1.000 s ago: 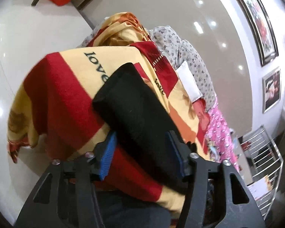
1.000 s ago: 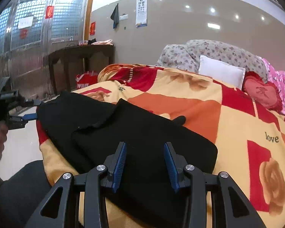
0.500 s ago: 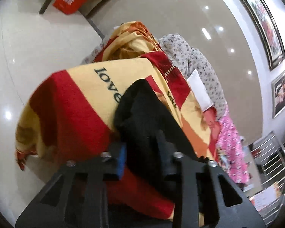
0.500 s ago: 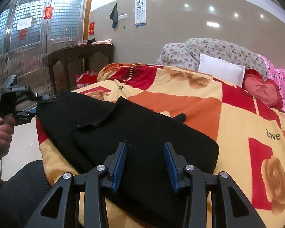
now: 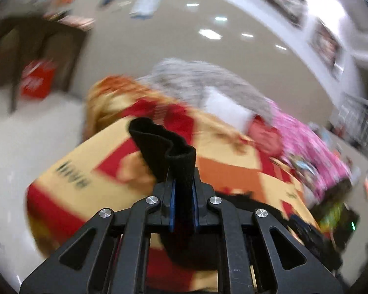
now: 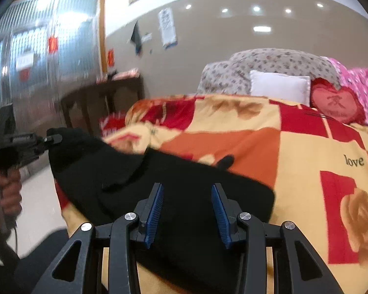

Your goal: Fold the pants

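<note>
Black pants (image 6: 184,191) lie partly folded on the near corner of a red, orange and yellow blanket (image 6: 294,152). My left gripper (image 5: 183,183) is shut on one end of the pants (image 5: 169,152), which stands up between its blue pads. In the right wrist view the left gripper (image 6: 52,139) holds that end lifted at the far left, off the bed's edge. My right gripper (image 6: 187,196) is open and empty just above the folded pants, with the cloth between and below its fingers.
Pillows are piled at the bed's head: a floral one (image 6: 269,66), a white one (image 6: 279,87) and a red heart cushion (image 6: 336,103). A dark wooden table (image 6: 103,98) and a red bag (image 5: 36,78) stand by the wall. White floor lies left of the bed.
My left gripper closed on the end of the pants and lifted it up and away from the bed corner. The right gripper stayed open above the pants, tilting a little.
</note>
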### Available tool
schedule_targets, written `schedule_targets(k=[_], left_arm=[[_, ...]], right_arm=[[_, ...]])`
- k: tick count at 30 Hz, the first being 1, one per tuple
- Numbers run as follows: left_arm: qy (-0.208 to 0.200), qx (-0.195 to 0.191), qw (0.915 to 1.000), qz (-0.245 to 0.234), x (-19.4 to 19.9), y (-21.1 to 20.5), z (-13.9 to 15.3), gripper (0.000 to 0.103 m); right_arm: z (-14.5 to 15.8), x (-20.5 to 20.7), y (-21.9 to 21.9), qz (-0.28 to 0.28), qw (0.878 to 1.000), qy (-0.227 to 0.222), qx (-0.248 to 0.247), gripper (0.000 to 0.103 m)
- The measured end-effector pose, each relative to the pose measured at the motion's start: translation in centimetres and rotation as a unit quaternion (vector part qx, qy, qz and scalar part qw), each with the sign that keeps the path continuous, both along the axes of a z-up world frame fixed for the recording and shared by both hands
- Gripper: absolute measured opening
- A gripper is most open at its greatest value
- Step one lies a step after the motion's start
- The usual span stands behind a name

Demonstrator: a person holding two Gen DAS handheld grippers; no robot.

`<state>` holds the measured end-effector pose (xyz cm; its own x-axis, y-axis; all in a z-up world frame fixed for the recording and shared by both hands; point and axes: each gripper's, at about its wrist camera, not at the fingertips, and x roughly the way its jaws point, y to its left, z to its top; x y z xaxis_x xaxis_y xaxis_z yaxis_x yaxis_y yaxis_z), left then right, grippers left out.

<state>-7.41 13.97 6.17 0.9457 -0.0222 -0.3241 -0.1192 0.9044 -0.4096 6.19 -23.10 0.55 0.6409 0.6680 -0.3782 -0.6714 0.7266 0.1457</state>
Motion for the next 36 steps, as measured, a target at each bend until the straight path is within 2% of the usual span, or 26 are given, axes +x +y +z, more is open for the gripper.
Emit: schedule_targets(k=[2, 5, 10, 14, 19, 24, 29, 33, 36], left_arm=[[-0.014, 0.032, 0.9978, -0.058, 1.0, -3.0, 1.1, 0.009], [-0.016, 0.067, 0.9917, -0.108, 2.5, -6.8, 1.6, 0.009], [0.004, 0.078, 0.9838, -0.162, 5.6, -10.8, 1.1, 0.009], [0.024, 0.049, 0.9782, -0.2, 7.7, -12.9, 0.5, 0.009], [0.053, 0.025, 0.9723, -0.226, 9.1, -15.4, -0.4, 0.009], [0.064, 0.007, 0.9653, -0.253, 8.6, -17.0, -0.8, 0.009], [0.074, 0.01, 0.959, -0.273, 8.9, -18.8, -1.0, 0.009], [0.093, 0.02, 0.9519, -0.291, 9.2, -19.9, -2.5, 0.009], [0.127, 0.012, 0.9417, -0.311, 10.0, -20.5, -4.3, 0.01]], right_arm=[[0.5, 0.4, -1.4, -0.024, 0.999, 0.003, 0.028, 0.038], [1.0, 0.7, -3.5, -0.059, 0.997, 0.009, 0.056, 0.038], [1.6, 0.4, -5.4, -0.077, 0.995, 0.008, 0.063, 0.038], [1.6, 0.4, -7.0, -0.095, 0.993, 0.016, 0.068, 0.038], [1.3, 0.6, -8.0, -0.112, 0.991, 0.026, 0.066, 0.038], [0.8, 0.8, -7.6, -0.177, 0.984, 0.017, -0.006, 0.038], [0.1, 1.6, -9.0, -0.204, 0.978, 0.043, 0.005, 0.039], [-0.3, 1.7, -8.8, -0.202, 0.978, 0.05, -0.002, 0.039], [-0.5, 1.9, -8.3, -0.197, 0.979, 0.052, -0.013, 0.039]])
